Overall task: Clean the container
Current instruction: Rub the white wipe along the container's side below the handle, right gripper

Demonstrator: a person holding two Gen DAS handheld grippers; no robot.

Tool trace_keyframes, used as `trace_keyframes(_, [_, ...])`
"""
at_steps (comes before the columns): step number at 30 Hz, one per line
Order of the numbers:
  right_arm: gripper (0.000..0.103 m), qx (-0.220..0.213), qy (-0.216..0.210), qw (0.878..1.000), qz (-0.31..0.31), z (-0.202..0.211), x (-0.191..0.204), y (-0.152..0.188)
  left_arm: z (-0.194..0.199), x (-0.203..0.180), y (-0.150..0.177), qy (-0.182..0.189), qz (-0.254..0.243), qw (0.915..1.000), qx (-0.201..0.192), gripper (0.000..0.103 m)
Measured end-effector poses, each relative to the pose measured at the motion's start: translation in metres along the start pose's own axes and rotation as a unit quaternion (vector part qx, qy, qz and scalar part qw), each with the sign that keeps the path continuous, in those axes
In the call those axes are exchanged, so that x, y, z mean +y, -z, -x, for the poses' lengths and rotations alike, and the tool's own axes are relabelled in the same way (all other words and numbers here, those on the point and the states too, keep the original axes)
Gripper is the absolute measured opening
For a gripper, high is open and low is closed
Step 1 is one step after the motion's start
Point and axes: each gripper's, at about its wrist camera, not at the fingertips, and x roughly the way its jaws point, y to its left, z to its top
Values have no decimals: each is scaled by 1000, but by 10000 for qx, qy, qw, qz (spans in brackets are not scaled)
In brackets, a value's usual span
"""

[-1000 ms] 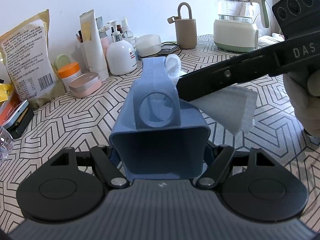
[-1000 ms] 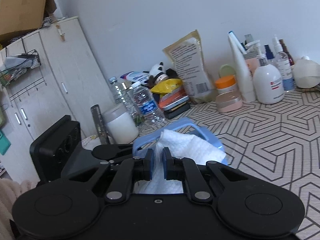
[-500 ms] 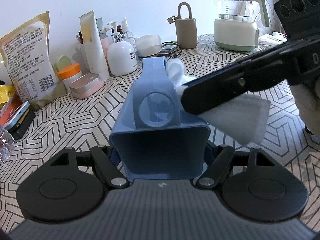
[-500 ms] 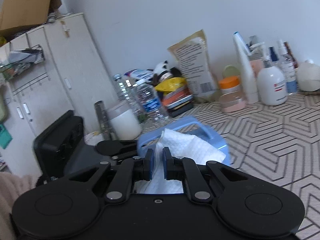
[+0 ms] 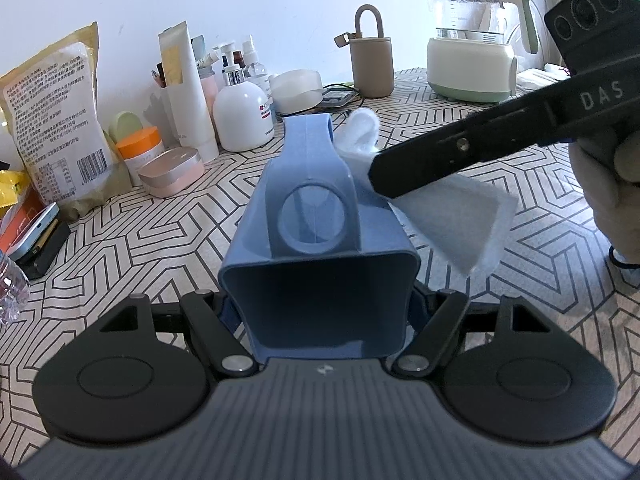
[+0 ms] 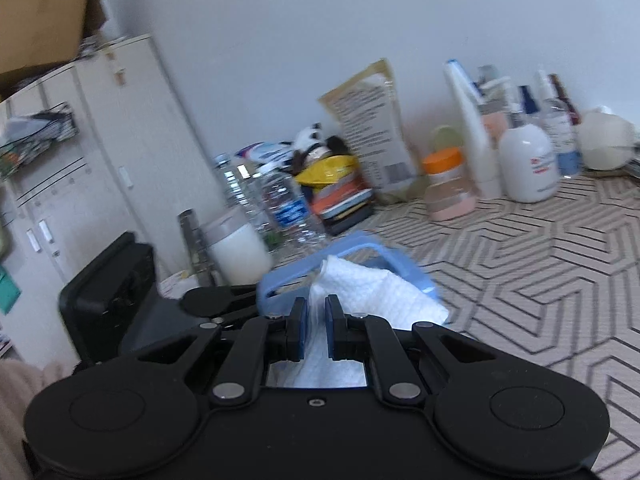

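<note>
My left gripper (image 5: 320, 312) jaws are clamping the blue container (image 5: 316, 240) above the tabletop (image 5: 160, 240); the right gripper (image 6: 316, 332) is pinching a white paper towel (image 6: 368, 296). The towel's been sliding along the container's side, so wiping's ongoing.

Blue container (image 5: 320, 276) tipped, w/ white wipe (image 6: 372, 300)
</note>
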Motion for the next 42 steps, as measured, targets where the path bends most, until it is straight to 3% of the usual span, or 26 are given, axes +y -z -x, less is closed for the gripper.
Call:
trace_keyframes(15, [11, 246, -618, 9978, 71, -4, 10, 3, -3, 4, -1, 11, 25, 10000, 17, 75])
trace_keyframes(20, [11, 234, -582, 9980, -17, -3, 7, 3, -3, 3, -1, -12, -6, 10000, 13, 75])
trace_keyframes(28, [12, 122, -140, 9998, -73, 1, 0, 1, -4, 8, -1, 93, 101, 9999, 25, 75])
trace_keyframes(31, [16, 99, -65, 9999, -22, 1, 0, 1, -5, 7, -2, 48, 92, 9999, 55, 75])
trace_keyframes(33, [22, 90, -97, 9999, 34, 0, 2, 1, -5, 7, -2, 61, 102, 9999, 44, 75])
trace_keyframes(42, [22, 125, -427, 9988, 215, -1, 11, 3, -3, 5, -1, 31, 48, 10000, -30, 74])
